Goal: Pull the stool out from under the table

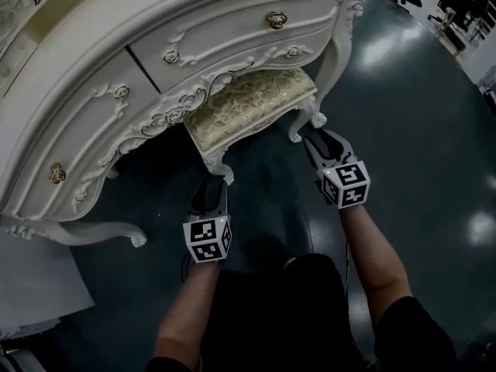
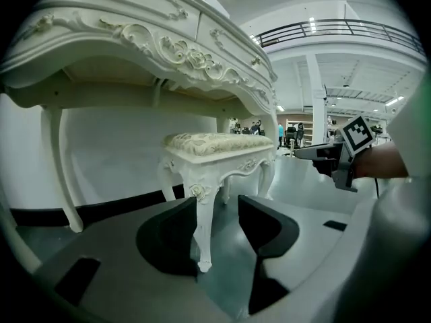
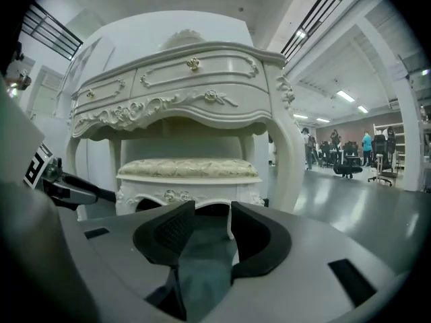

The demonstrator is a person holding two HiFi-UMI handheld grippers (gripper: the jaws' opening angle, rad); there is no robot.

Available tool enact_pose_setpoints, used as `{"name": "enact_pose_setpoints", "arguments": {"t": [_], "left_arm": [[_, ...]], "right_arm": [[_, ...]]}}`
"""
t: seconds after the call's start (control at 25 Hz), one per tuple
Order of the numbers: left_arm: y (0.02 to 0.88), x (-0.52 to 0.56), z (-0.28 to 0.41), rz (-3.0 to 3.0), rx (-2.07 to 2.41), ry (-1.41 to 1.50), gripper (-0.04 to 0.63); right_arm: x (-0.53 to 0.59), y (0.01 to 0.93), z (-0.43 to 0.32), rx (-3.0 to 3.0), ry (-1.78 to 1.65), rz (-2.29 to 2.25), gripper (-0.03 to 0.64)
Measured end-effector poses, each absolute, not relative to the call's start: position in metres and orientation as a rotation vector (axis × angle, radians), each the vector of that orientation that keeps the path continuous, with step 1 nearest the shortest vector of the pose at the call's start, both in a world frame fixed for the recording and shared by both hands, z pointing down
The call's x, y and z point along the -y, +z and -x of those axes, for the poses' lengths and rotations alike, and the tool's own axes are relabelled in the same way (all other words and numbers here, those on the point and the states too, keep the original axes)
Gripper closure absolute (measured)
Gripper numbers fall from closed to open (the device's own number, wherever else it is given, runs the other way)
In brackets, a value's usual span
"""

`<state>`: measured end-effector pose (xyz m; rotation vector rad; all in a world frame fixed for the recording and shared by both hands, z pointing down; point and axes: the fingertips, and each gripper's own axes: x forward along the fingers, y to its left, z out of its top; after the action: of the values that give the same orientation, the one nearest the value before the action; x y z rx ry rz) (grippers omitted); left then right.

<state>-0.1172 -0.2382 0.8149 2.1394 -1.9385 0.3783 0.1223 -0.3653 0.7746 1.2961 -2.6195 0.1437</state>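
Dark, glossy floor (image 1: 418,130) runs under an ornate white carved table (image 1: 93,45). The white carved stool with the cream brocade cushion (image 1: 252,99) sits tucked partway beneath it, its front edge poking out toward me. My left hand-held gripper (image 1: 213,184) is low at the stool's near-left leg (image 2: 202,227). Its jaws stand apart with that leg between them, close to one pad but not pinched. My right hand-held gripper (image 1: 311,136) is also spread with nothing clamped, its tips just short of the near-right leg (image 1: 297,132).

To do this well, I'd ease the right one forward until its leg sits fully between the pads. Then I'd close both at matching heights and draw straight back evenly, so the stool slides without twisting or knocking the table's legs.

As for containers, the table's drawers (image 1: 232,29) with gold rose knobs (image 1: 277,19) are all shut, and I can't see what's inside.
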Motion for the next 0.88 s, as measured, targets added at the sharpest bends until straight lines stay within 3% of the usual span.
{"name": "enact_pose_setpoints", "arguments": {"t": [0.28, 0.56, 0.88], "left_arm": [[0.847, 0.276, 0.134, -2.033, 1.995, 0.394, 0.337], [0.868, 0.296, 0.143, -1.995, 2.030, 0.462, 0.335], [0.887, 0.324, 0.147, -1.956, 2.028, 0.481, 0.333]], "right_arm": [[0.433, 0.806, -0.120, 2.560, 0.086, -1.251, 0.393], [0.488, 0.841, -0.127, 2.493, 0.055, -1.214, 0.350], [0.511, 0.855, -0.118, 2.497, 0.074, -1.165, 0.347]]}}
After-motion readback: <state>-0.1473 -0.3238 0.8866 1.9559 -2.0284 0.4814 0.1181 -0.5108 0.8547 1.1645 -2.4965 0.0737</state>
